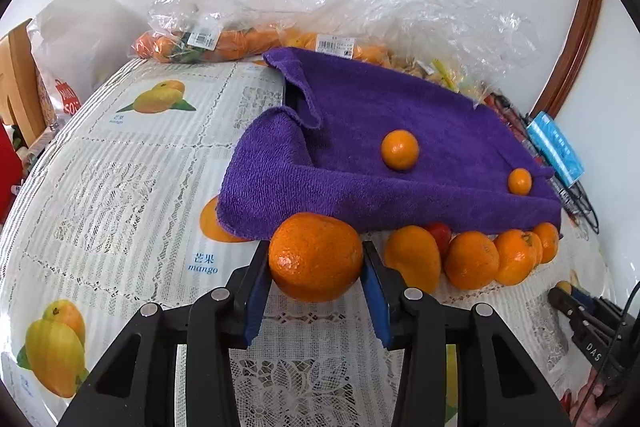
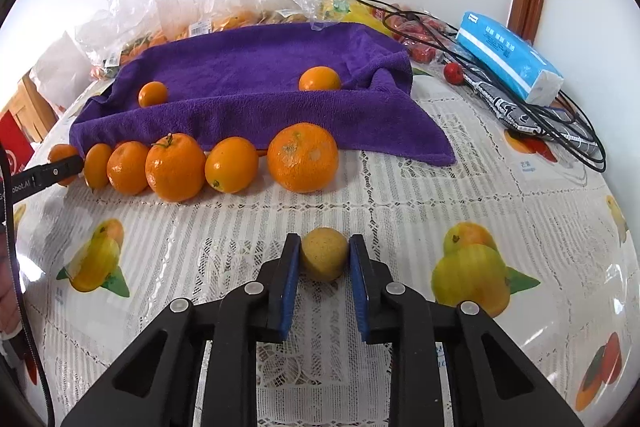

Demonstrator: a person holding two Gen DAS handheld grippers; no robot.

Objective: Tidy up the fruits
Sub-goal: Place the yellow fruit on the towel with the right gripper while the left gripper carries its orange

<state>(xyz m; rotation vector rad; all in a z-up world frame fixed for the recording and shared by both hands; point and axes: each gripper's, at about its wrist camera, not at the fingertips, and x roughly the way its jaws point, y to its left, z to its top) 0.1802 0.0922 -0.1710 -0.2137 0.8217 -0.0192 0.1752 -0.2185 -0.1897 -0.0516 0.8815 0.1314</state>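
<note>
A large orange (image 1: 316, 257) is gripped between the blue pads of the left gripper (image 1: 316, 283), just at the near edge of the purple towel (image 1: 392, 147). A small yellowish round fruit (image 2: 324, 254) is clamped in the closed right gripper (image 2: 324, 267), on the table (image 2: 400, 195) nearer its front edge. More oranges are lined up along the towel's near edge (image 2: 176, 167). Two small oranges (image 1: 400, 149) are seen lying on the towel. Plastic bags of fruit (image 1: 224, 43) are piled at the table's far edge.
</note>
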